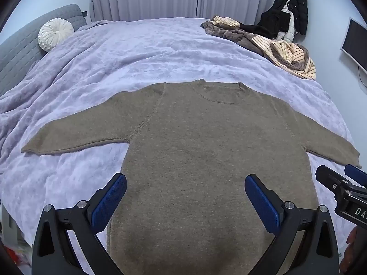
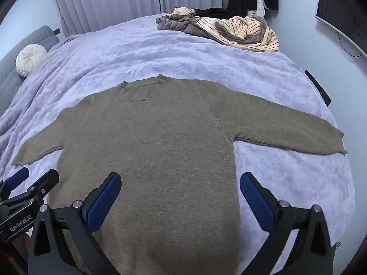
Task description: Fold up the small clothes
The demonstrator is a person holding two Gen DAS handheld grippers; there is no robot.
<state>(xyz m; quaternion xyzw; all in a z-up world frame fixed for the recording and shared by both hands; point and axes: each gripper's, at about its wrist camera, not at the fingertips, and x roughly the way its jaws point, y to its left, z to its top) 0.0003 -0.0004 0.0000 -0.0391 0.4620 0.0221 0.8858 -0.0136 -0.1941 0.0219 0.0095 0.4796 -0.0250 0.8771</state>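
Note:
A small olive-brown knit sweater [image 1: 201, 142] lies flat and face up on the lilac blanket, both sleeves spread out sideways, collar at the far end. It also shows in the right wrist view [image 2: 156, 142]. My left gripper [image 1: 185, 183] is open and empty, hovering over the sweater's lower body near its left side. My right gripper [image 2: 181, 181] is open and empty over the sweater's lower right edge. The right gripper shows at the right edge of the left wrist view [image 1: 339, 176]; the left gripper shows at the left edge of the right wrist view [image 2: 34, 178].
The bed with the lilac blanket [image 1: 142, 52] fills the scene. A heap of brown and striped clothes [image 1: 273, 43] lies at the far right corner. A round white cushion [image 1: 55, 34] sits by the grey headboard [image 1: 18, 52]. Dark coats [image 1: 291, 11] hang beyond the bed.

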